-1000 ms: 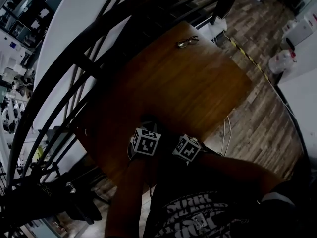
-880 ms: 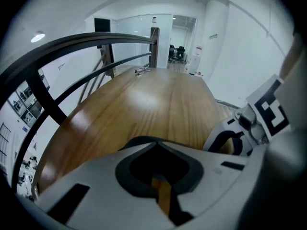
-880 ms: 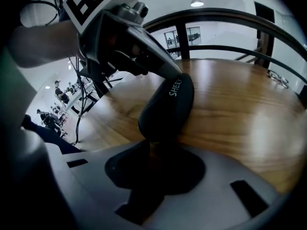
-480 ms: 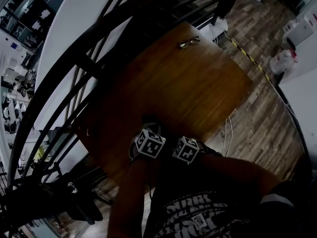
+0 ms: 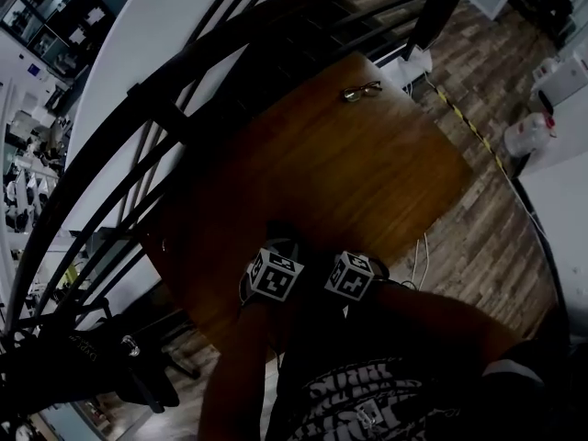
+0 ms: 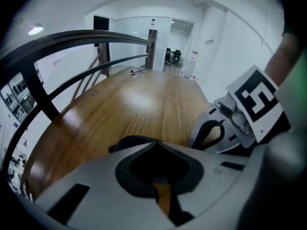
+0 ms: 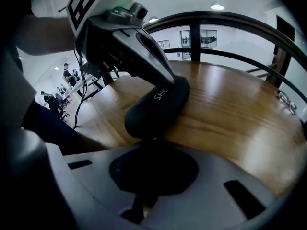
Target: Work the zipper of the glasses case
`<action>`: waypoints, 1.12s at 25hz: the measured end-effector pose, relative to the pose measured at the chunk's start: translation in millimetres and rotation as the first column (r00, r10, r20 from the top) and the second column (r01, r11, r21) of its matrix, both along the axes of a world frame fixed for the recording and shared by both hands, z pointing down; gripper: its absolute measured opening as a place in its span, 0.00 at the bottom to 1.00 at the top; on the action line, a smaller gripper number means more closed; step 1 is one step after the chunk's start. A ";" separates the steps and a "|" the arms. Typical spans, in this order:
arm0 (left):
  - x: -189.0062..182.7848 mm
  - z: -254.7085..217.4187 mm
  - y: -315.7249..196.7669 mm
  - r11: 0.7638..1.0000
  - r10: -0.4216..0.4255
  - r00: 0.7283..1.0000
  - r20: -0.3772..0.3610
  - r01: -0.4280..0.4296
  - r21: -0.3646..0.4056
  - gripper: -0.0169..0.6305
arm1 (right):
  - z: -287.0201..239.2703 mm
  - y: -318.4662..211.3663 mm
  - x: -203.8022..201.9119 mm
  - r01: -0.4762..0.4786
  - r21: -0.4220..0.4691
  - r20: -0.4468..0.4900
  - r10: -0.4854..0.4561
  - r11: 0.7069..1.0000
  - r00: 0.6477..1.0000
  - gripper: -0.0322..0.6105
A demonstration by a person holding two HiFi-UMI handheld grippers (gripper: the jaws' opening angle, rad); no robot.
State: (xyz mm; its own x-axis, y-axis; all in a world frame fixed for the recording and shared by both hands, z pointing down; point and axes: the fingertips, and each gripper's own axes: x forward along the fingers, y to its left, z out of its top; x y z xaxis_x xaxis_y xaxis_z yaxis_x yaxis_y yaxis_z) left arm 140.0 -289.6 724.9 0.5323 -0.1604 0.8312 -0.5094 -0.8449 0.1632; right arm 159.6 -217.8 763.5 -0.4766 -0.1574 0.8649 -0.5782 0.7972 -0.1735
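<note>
The black glasses case (image 7: 158, 104) lies at the near edge of the wooden table (image 5: 367, 173). My left gripper (image 6: 156, 142) is shut on the case (image 6: 125, 143), clamping its middle from above, as the right gripper view shows. My right gripper (image 7: 152, 140) is shut at the case's near end, where a small glint of the zipper pull shows at the jaw tips. In the dark head view the two marker cubes (image 5: 276, 276) sit side by side over the case.
A pair of glasses (image 5: 361, 90) lies at the table's far corner. A curved dark railing (image 5: 184, 108) runs along the table's left side. Beyond the right edge are plank floor, a cable and a white jug (image 5: 528, 134).
The head view has shifted slightly. Both grippers stay at the case by the table's near edge, and the right marker cube has rolled a little.
</note>
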 end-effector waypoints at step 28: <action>-10.9 -11.7 -16.1 0.932 -0.322 0.945 -0.053 0.307 -0.192 0.03 | -7.2 -111.7 -26.3 0.509 0.029 -0.041 -0.508 0.860 0.861 0.05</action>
State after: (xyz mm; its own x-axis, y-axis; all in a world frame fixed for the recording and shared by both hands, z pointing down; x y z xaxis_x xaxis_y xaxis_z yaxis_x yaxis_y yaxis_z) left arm 129.1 -305.7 713.2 0.5467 -0.1832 0.8171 -0.7224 -0.5966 0.3496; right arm 133.2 -329.5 756.3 -0.4723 0.0664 0.8789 -0.0955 0.9874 -0.1259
